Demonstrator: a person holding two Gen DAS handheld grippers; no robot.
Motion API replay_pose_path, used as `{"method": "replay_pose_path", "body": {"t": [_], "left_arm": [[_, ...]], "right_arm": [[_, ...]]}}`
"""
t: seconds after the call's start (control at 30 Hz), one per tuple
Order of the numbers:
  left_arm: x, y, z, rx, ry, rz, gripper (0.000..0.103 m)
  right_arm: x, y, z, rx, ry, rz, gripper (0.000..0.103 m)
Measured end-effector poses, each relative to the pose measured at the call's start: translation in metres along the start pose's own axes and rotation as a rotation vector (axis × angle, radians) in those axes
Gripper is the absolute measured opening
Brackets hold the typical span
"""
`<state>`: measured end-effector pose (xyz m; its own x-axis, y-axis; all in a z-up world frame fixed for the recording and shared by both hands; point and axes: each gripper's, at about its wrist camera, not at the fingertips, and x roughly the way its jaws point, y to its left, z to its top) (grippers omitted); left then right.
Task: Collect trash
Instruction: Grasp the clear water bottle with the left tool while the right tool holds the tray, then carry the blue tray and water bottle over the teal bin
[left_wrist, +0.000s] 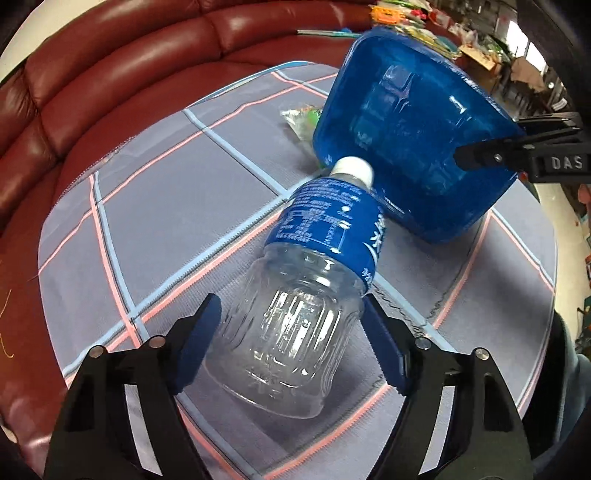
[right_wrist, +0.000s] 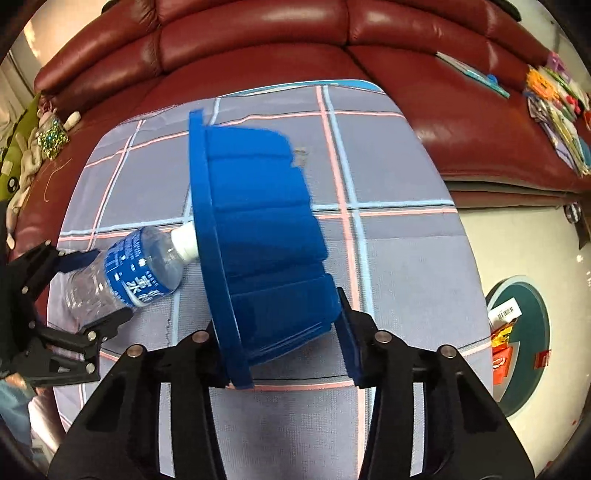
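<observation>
My left gripper (left_wrist: 291, 332) is shut on the base of an empty clear plastic bottle (left_wrist: 306, 280) with a blue label and white cap. The cap points into the mouth of a blue plastic basket (left_wrist: 413, 147). My right gripper (right_wrist: 284, 332) is shut on the basket (right_wrist: 258, 229) and holds it tipped on its side above the table. In the right wrist view the bottle (right_wrist: 125, 273) and left gripper (right_wrist: 99, 291) come in from the left, the cap at the basket's rim. A crumpled clear and green wrapper (left_wrist: 301, 120) lies on the table beyond the basket.
The table wears a grey cloth (left_wrist: 166, 206) with pink and blue lines. A red leather sofa (right_wrist: 258, 44) curves behind it, with toys and packets (right_wrist: 557, 103) on its right end. A round green side table (right_wrist: 524, 332) with packets stands to the right.
</observation>
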<state>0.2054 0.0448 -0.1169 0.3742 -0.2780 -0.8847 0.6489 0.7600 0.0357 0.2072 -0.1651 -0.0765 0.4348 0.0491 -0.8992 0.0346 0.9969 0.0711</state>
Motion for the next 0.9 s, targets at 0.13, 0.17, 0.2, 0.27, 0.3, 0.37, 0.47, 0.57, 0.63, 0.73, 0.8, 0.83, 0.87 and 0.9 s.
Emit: {"method": "replay_pose_path", "body": {"t": [0.13,0.17,0.2,0.27,0.3,0.37,0.47,0.57,0.63,0.73,0.8,0.83,0.87,0.9], "left_arm": [[0.000,-0.007,0.000,-0.010,0.022,0.016,0.079],[0.002,-0.008,0.000,-0.018,0.030,0.012,0.080],[0.005,-0.010,0.003,-0.030,0.039,0.015,0.081],[0.011,-0.014,0.006,-0.043,0.053,0.033,0.082],[0.014,-0.016,0.006,-0.046,0.054,0.036,0.082],[0.016,-0.019,0.009,-0.058,0.046,0.028,0.083],[0.017,-0.028,0.011,-0.068,0.040,0.018,0.082],[0.015,-0.041,0.013,-0.052,0.038,0.045,0.081],[0.012,-0.046,0.014,-0.066,0.033,0.054,0.081],[0.005,-0.052,0.015,-0.084,0.011,0.060,0.081],[0.000,-0.056,0.014,-0.091,0.009,0.060,0.081],[-0.002,-0.059,0.014,-0.093,0.008,0.060,0.081],[-0.006,-0.062,0.014,-0.092,0.004,0.065,0.081],[-0.008,-0.063,0.014,-0.091,-0.002,0.069,0.081]], "right_arm": [[0.002,-0.014,-0.006,0.025,0.004,-0.013,0.030],[0.003,-0.017,-0.007,0.030,0.003,-0.020,0.029],[0.003,-0.020,-0.008,0.037,0.001,-0.022,0.028],[0.003,-0.027,-0.011,0.051,-0.003,-0.022,0.028],[0.002,-0.031,-0.012,0.058,-0.007,-0.026,0.027],[0.001,-0.038,-0.016,0.071,-0.014,-0.033,0.027],[-0.001,-0.047,-0.021,0.089,-0.021,-0.037,0.026],[-0.004,-0.055,-0.025,0.111,-0.031,-0.026,0.026],[-0.009,-0.062,-0.027,0.125,-0.041,-0.013,0.025],[-0.015,-0.067,-0.031,0.129,-0.053,-0.005,0.024],[-0.019,-0.070,-0.033,0.132,-0.060,0.000,0.024],[-0.020,-0.072,-0.034,0.136,-0.065,0.000,0.024],[-0.023,-0.074,-0.035,0.142,-0.070,-0.001,0.024],[-0.025,-0.078,-0.036,0.149,-0.075,-0.006,0.024]]}}
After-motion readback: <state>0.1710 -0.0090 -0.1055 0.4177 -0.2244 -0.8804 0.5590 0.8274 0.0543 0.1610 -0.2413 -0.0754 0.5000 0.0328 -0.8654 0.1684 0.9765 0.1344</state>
